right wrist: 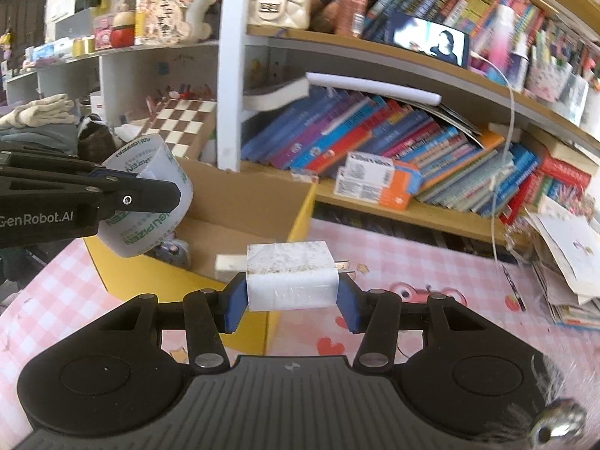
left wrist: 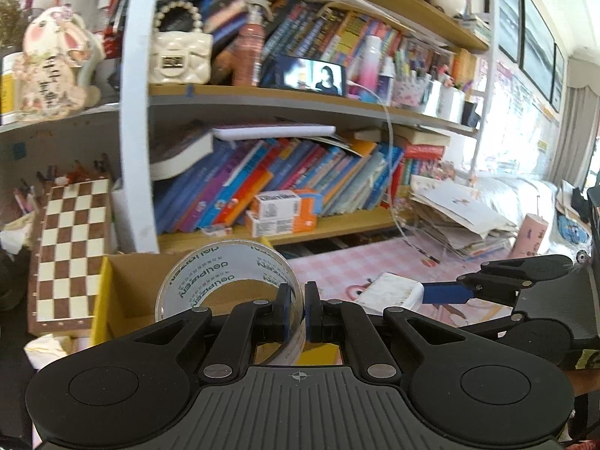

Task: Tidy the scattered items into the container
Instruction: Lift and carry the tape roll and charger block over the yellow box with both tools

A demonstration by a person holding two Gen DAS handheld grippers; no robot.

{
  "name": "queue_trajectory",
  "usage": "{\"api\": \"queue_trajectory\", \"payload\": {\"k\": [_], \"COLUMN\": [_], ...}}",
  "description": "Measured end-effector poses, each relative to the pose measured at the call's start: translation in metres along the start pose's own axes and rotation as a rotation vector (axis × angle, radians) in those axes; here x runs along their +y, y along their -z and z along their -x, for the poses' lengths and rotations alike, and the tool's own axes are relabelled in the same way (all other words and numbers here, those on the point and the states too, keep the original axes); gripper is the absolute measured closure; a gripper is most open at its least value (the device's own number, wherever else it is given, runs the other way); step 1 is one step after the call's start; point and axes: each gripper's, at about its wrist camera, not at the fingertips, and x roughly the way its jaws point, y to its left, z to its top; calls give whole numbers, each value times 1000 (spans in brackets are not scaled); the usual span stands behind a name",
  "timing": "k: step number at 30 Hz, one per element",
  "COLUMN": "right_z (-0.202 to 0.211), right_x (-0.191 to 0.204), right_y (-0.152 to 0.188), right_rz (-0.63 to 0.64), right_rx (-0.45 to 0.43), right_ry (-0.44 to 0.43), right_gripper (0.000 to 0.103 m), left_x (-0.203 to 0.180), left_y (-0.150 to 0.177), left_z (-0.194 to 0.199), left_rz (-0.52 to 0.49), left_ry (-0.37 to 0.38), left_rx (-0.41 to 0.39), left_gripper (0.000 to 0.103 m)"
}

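Clear packing tape roll (left wrist: 228,281) is pinched through its wall by the left tongs (left wrist: 298,309) above the open cardboard box (left wrist: 131,285), while the right tongs (right wrist: 291,302) clamp a white block (right wrist: 290,273) just beside it. Below lies a pink checked worktop (right wrist: 431,262), backed by crowded bookshelves (left wrist: 300,97).

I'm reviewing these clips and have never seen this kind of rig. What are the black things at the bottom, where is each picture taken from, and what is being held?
Each picture comes from a camera on a hand-held gripper, looking along its two fingers. The left gripper pinches the wall of a clear tape roll over an open cardboard box. The right gripper clamps a white block near the box's yellow edge. Below is a pink checked tablecloth; behind, crowded bookshelves.
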Motion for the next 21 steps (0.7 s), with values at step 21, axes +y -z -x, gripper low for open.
{"api": "queue_trajectory", "payload": {"k": [21], "right_z": [-35], "right_x": [47], "right_y": [-55], "right_rz": [144], "right_rx": [-48], "right_ry": [-90], "right_gripper": [55], "left_x": [70], "left_y": [-20], "left_z": [-5], "left_rz": [64], "left_ry": [-72], "left_rx": [-43], "left_gripper": [97]}}
